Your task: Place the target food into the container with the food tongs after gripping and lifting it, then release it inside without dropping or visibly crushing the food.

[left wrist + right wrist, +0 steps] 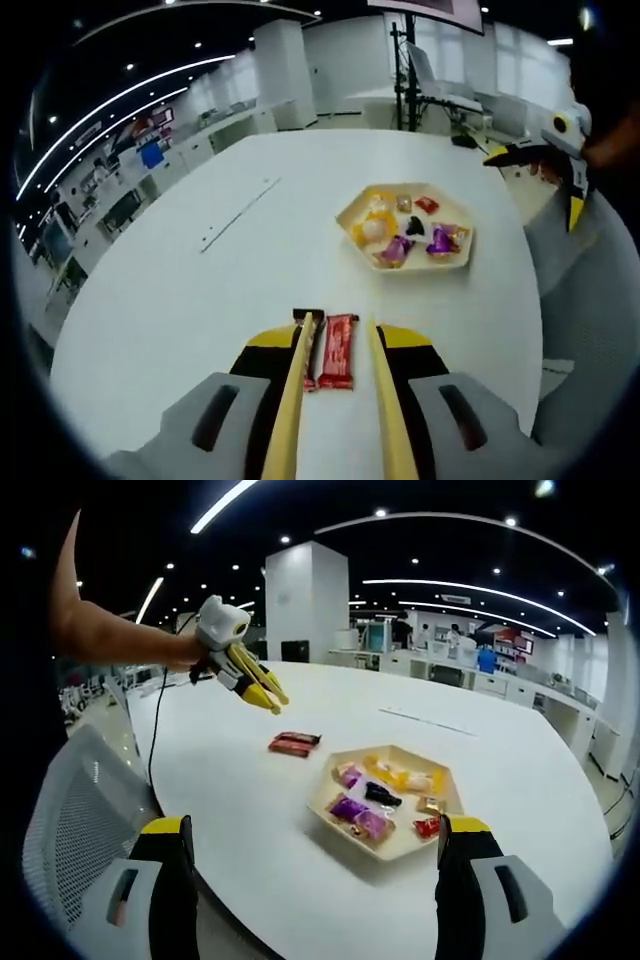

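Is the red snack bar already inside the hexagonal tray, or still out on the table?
Out: red snack bar lies on the table, apart from the tray.

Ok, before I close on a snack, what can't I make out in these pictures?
- Snack bars, left gripper view: near ends hidden behind the left gripper; whether it touches them is unclear.
- Wrapped sweets in the tray: too small to identify.
- Right gripper, right gripper view: fingertips cut off by the bottom edge.
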The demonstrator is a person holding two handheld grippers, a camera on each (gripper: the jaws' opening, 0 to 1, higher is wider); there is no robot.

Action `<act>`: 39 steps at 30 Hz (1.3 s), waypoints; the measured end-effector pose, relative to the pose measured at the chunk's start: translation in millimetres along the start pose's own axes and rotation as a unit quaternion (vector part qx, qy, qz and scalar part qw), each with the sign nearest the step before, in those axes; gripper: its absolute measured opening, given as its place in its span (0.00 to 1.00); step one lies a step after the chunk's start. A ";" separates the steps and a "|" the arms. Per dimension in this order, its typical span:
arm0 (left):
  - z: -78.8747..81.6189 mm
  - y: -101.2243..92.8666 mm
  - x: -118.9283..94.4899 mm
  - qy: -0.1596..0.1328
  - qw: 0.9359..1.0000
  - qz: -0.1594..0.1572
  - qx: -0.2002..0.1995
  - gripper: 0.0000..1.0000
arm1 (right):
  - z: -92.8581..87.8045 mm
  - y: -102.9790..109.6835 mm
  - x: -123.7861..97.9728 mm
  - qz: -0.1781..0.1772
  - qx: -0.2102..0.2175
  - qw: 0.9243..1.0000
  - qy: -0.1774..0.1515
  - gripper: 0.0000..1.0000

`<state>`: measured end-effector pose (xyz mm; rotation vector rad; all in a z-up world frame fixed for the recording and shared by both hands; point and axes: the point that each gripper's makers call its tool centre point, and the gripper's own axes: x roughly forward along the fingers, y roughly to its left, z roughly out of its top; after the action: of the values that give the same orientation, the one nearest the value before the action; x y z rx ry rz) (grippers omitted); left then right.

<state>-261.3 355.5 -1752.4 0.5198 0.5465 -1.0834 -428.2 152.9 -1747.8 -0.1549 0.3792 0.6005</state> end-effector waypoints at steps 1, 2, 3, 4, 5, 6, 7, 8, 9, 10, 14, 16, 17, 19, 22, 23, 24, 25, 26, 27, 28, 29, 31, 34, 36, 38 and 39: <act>-3.5 0.2 -1.9 -0.001 1.000 0.000 -0.007 0.26 | -0.6 0.4 0.2 0.001 0.001 1.000 0.002 1.00; -4.4 -2.1 -4.2 -0.007 1.000 -0.002 -0.010 0.26 | -0.8 0.9 0.4 0.003 0.002 1.000 0.002 1.00; -6.2 -2.3 -5.1 -0.007 1.000 -0.001 -0.011 0.26 | -0.8 0.9 0.5 0.002 0.002 1.000 0.003 1.00; -8.5 -1.8 -5.5 -0.006 1.000 0.002 -0.011 0.26 | -0.7 1.0 0.5 0.002 0.001 1.000 0.003 1.00; -11.5 -2.2 -5.9 -0.005 1.000 0.002 -0.012 0.26 | -1.0 1.4 0.6 0.003 0.001 1.000 0.003 1.00; -13.3 -2.9 -5.9 -0.003 1.000 0.001 -0.013 0.26 | -1.1 1.3 0.7 0.004 0.002 1.000 0.003 1.00; -15.3 -3.3 -6.0 -0.002 1.000 0.002 -0.012 0.26 | -1.1 1.3 0.7 0.004 0.002 1.000 0.003 1.00; -16.4 -2.9 -6.1 -0.001 1.000 0.003 -0.012 0.26 | -1.2 1.3 0.7 0.004 0.002 1.000 0.003 1.00; -17.3 -2.2 -6.2 0.000 1.000 0.004 -0.013 0.26 | -1.2 1.4 0.8 0.004 0.003 1.000 0.003 1.00; -18.8 -1.4 -5.4 0.000 1.000 0.003 -0.017 0.26 | -1.3 1.4 0.8 0.004 0.002 1.000 0.003 1.00; -21.2 -1.4 -3.0 -0.002 1.000 0.003 -0.019 0.26 | -1.2 1.5 0.7 0.004 0.002 1.000 0.004 1.00; -24.5 0.5 0.6 -0.005 1.000 0.007 -0.005 0.26 | -1.4 1.5 0.6 0.004 0.003 1.000 0.004 1.00; -25.9 0.7 1.9 -0.005 1.000 0.005 -0.008 0.26 | -1.3 1.3 0.6 0.004 0.003 1.000 0.004 1.00; -31.9 2.0 6.5 -0.002 1.000 0.005 -0.017 0.26 | -1.4 1.4 0.8 0.004 0.004 1.000 0.004 1.00; -38.3 3.2 13.7 -0.003 1.000 0.005 -0.018 0.26 | -2.3 0.8 0.9 0.003 0.004 1.000 0.005 1.00; -40.4 4.6 15.6 -0.001 1.000 0.007 -0.017 0.26 | -2.5 0.7 0.9 0.003 0.005 1.000 0.006 1.00; -41.9 5.3 17.1 -0.001 1.000 0.006 -0.018 0.26 | -2.7 0.6 0.9 0.002 0.005 1.000 0.007 1.00; -43.1 5.8 19.2 -0.002 1.000 0.004 -0.024 0.26 | -2.9 0.6 1.1 0.003 0.006 1.000 0.007 1.00; -44.6 6.1 20.6 0.001 1.000 0.005 -0.026 0.26 | -3.1 0.5 1.1 0.003 0.005 1.000 0.007 1.00; -47.1 6.1 23.2 0.005 1.000 0.003 -0.027 0.26 | -3.1 0.9 1.1 0.003 0.006 1.000 0.008 1.00; -47.5 6.0 24.6 0.005 1.000 0.002 -0.027 0.26 | -3.1 0.9 1.1 0.003 0.006 1.000 0.008 1.00; -47.0 5.7 26.0 0.004 1.000 0.000 -0.026 0.26 | -3.3 0.8 1.1 0.002 0.006 1.000 0.008 1.00; -46.5 7.1 28.9 0.005 1.000 -0.001 -0.022 0.26 | -3.5 1.0 1.2 0.003 0.006 1.000 0.009 1.00; -46.9 8.0 32.7 0.009 1.000 -0.004 -0.021 0.26 | -4.0 1.4 1.4 0.004 0.006 1.000 0.011 1.00; -47.3 8.6 35.9 0.010 1.000 -0.008 -0.023 0.26 | -4.3 1.2 1.5 0.004 0.006 1.000 0.012 1.00; -48.9 7.2 39.8 0.013 1.000 -0.013 -0.021 0.26 | -4.2 1.1 1.4 0.003 0.007 1.000 0.012 1.00; -50.5 5.9 41.4 0.017 1.000 -0.016 -0.020 0.26 | -4.2 0.9 1.4 0.003 0.007 1.000 0.012 1.00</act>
<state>-248.8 362.1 -1816.4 0.4966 0.6058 -1.0931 -428.9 153.4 -1752.2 -0.1471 0.4073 0.6013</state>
